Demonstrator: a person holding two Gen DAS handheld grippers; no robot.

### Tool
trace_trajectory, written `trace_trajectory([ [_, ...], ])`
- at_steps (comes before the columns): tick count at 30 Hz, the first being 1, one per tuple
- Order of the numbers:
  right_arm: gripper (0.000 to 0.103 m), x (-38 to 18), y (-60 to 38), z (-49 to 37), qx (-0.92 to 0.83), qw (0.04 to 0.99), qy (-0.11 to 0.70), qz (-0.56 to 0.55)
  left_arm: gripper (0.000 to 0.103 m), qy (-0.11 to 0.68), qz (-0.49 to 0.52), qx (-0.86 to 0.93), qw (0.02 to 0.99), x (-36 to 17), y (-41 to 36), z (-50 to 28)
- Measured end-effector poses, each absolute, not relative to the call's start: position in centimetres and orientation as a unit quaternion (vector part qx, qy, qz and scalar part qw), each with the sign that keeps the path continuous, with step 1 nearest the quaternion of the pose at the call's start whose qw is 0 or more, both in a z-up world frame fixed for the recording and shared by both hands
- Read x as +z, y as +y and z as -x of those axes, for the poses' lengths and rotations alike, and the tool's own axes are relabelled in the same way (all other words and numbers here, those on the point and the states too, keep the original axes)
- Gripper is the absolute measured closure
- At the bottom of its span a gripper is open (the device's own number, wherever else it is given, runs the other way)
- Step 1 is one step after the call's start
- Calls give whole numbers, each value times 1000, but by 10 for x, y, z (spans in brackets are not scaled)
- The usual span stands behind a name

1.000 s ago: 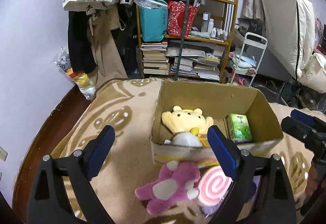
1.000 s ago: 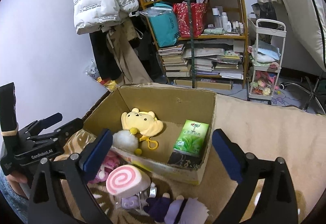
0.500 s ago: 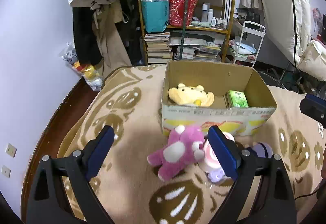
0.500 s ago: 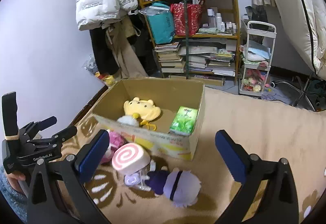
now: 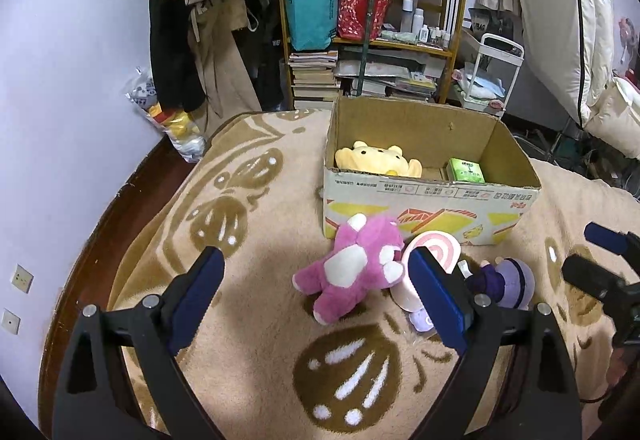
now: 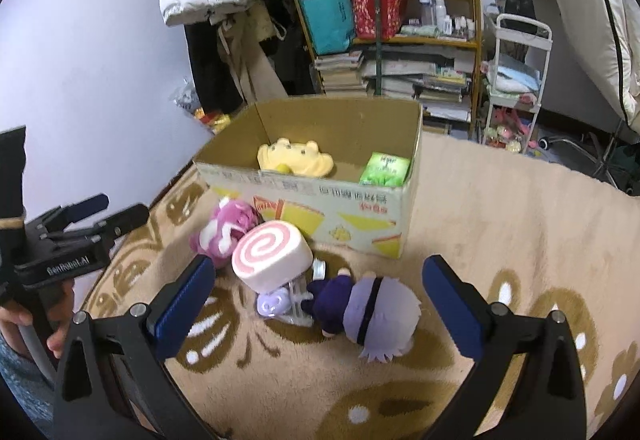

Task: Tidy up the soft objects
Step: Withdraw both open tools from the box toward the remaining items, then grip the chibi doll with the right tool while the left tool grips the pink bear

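An open cardboard box (image 5: 432, 200) (image 6: 360, 216) stands on a tan blanket and holds a yellow plush (image 5: 378, 160) (image 6: 294, 158) and a green tissue pack (image 5: 466, 171) (image 6: 385, 170). In front of it lie a pink plush (image 5: 352, 268) (image 6: 224, 232), a pink swirl roll cushion (image 5: 432, 252) (image 6: 272, 254) and a purple-haired doll (image 5: 504, 282) (image 6: 368, 310). My left gripper (image 5: 316, 296) is open and empty, close above the pink plush. My right gripper (image 6: 316, 304) is open and empty above the doll and roll.
A small clear item with a lilac piece (image 6: 280, 302) lies between roll and doll. A crowded shelf (image 5: 372, 20), hanging coats (image 5: 200, 20) and a white trolley (image 6: 516, 80) stand behind the bed. The bed's dark wooden edge (image 5: 104, 232) curves at left.
Both grippers have pulled back from over the box and dropped lower, so the toys in front of the box now lie between their fingers. Nothing was grasped.
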State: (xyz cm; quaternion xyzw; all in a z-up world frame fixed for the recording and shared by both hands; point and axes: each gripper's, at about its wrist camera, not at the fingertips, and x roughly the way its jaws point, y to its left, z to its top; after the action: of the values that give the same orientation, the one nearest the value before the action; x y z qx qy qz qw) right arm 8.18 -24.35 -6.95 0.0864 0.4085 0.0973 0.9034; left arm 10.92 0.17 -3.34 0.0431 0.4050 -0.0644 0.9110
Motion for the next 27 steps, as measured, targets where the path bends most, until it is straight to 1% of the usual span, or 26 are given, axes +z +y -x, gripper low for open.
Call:
trace_trajectory([
  [27, 0, -149, -246, -126, 63, 856, 505, -93, 11, 478, -57, -101, 871, -100, -30, -170],
])
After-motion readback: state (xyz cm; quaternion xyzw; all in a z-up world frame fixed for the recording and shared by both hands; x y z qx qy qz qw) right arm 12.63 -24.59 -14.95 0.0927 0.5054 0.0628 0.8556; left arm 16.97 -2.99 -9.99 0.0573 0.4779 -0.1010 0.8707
